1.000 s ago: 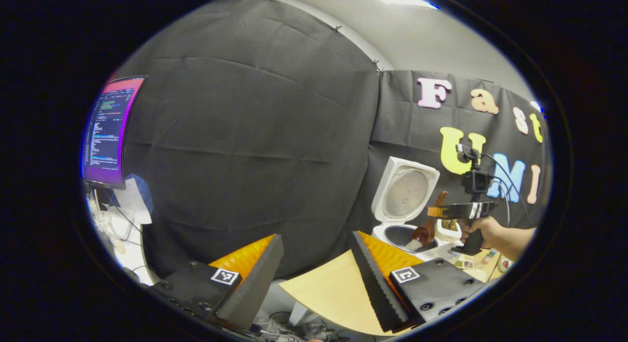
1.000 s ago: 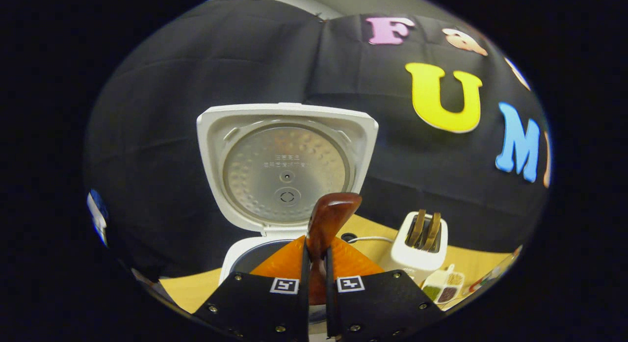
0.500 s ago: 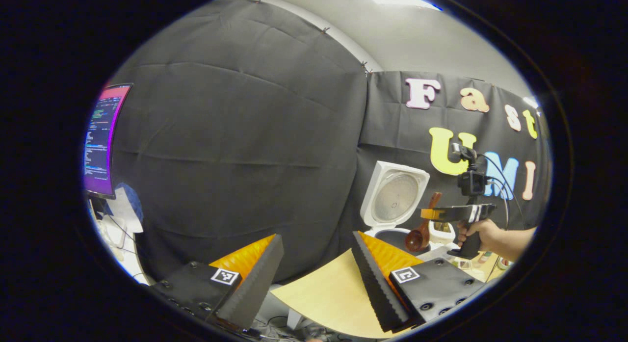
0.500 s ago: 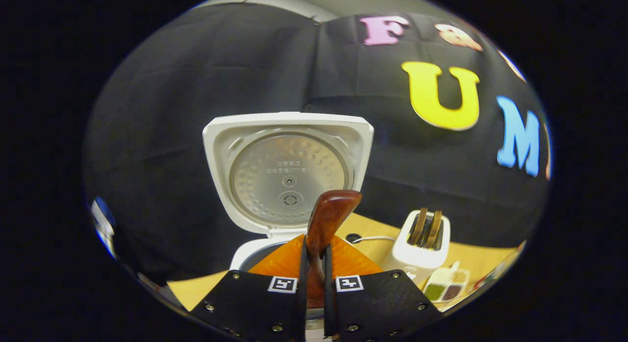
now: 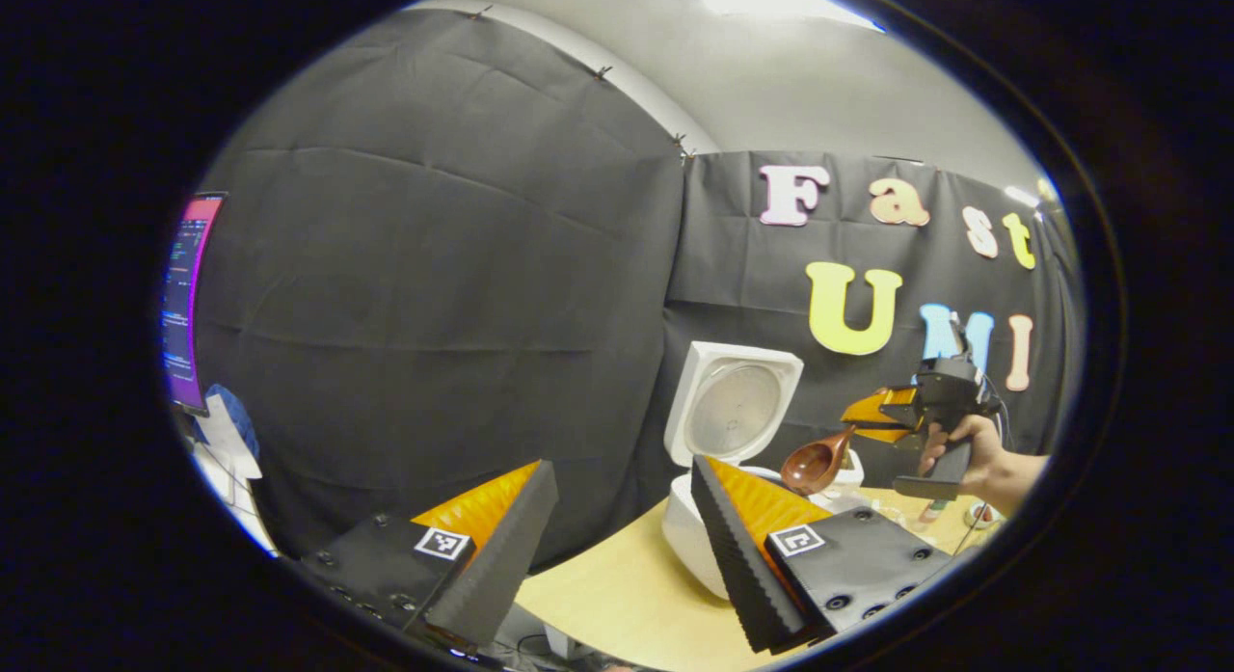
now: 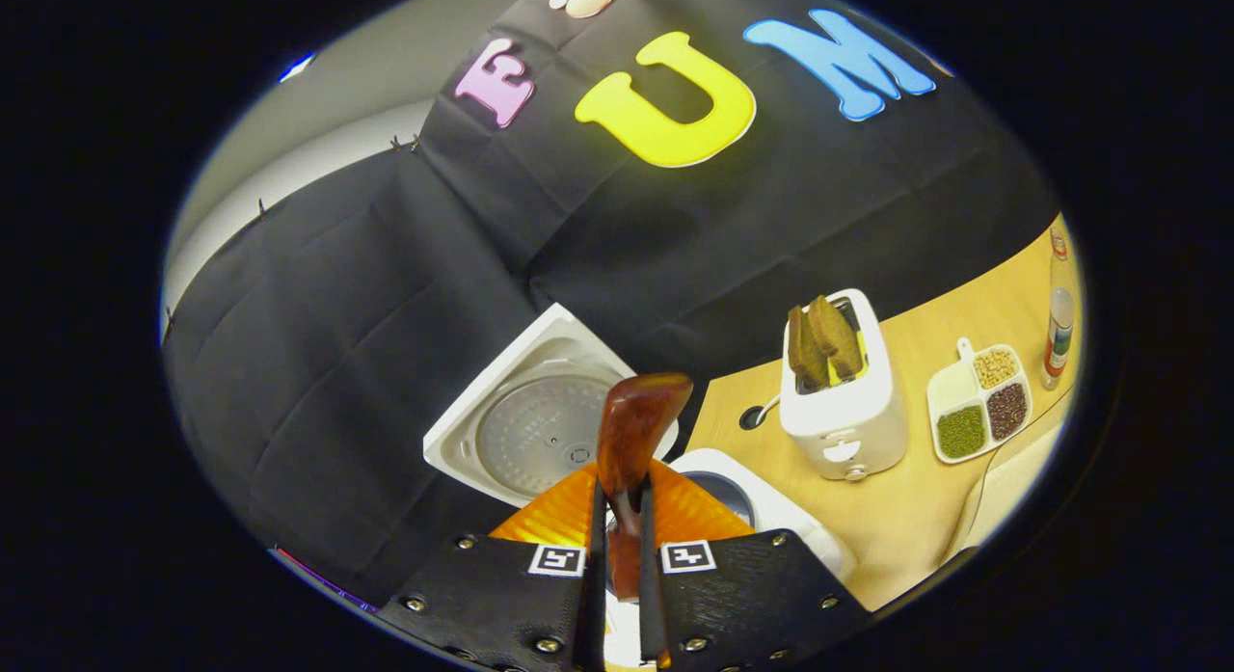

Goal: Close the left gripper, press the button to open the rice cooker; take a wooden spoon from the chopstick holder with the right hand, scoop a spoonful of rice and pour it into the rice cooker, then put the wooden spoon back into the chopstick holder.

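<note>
The white rice cooker (image 5: 686, 532) stands on the table with its lid (image 5: 731, 410) up; in the right gripper view its lid (image 6: 540, 431) and dark pot (image 6: 723, 491) lie just past my fingers. My right gripper (image 6: 620, 498) is shut on the handle of the wooden spoon (image 6: 631, 431). In the left gripper view that right gripper (image 5: 863, 419), held by a hand (image 5: 969, 455), is tilted, and the spoon's bowl (image 5: 810, 465) hangs just right of the cooker, brown inside. The white chopstick holder (image 6: 844, 412) holds wooden utensils. My left gripper (image 5: 617, 537) is open, holding nothing.
A white divided tray (image 6: 983, 412) of beans and a bottle (image 6: 1059, 315) stand on the wooden table (image 6: 916, 518) right of the holder. A cable runs into a hole (image 6: 752, 417) behind the cooker. A lit monitor (image 5: 183, 306) stands far left.
The right gripper has lifted the spoon out of the cooker's pot and rolled to one side. The left gripper's view has swung right, bringing the cooker closer; its fingers stay open.
</note>
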Action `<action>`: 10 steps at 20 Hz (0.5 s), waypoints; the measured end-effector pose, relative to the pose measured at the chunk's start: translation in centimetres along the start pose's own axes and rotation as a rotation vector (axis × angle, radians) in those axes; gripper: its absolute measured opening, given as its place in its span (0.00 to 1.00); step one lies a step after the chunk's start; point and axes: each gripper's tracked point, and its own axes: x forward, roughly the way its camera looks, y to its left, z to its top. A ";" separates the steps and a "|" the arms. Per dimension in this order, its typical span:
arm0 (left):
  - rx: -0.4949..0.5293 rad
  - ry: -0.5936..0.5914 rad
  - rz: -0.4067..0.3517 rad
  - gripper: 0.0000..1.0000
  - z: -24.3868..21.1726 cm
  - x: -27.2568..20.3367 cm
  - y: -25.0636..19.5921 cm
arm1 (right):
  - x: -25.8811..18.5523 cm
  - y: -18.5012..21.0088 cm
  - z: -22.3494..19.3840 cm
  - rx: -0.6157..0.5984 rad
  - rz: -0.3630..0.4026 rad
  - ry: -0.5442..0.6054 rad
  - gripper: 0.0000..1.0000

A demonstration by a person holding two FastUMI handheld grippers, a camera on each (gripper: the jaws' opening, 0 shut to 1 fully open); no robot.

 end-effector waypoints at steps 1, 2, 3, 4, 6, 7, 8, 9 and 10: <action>-0.002 -0.010 -0.011 0.97 0.7 -0.2 -0.9 | -1.5 -0.6 0.8 0.012 -0.004 -0.021 0.14; -0.005 -0.017 -0.020 0.97 1.2 -0.1 -1.6 | -2.8 -1.2 1.8 0.027 -0.006 -0.042 0.14; -0.007 -0.017 -0.032 0.97 1.2 0.0 -2.6 | -3.9 -1.8 2.6 0.041 -0.006 -0.062 0.14; -0.008 -0.016 -0.044 0.97 1.2 0.2 -3.7 | -5.2 -2.4 3.5 0.052 -0.008 -0.081 0.14; -0.010 -0.021 -0.070 0.97 1.8 0.3 -5.8 | -8.0 -4.0 5.0 0.063 -0.026 -0.115 0.14; -0.010 -0.026 -0.083 0.97 2.1 0.3 -6.9 | -9.4 -5.3 5.7 0.063 -0.041 -0.133 0.14; -0.009 -0.032 -0.097 0.97 2.4 0.2 -7.9 | -10.8 -6.3 6.5 0.063 -0.056 -0.151 0.14; -0.008 -0.035 -0.110 0.97 2.7 0.2 -8.9 | -12.3 -7.5 7.4 0.063 -0.074 -0.169 0.14; -0.007 -0.036 -0.121 0.95 2.7 0.2 -9.7 | -13.7 -9.0 8.1 0.068 -0.091 -0.186 0.14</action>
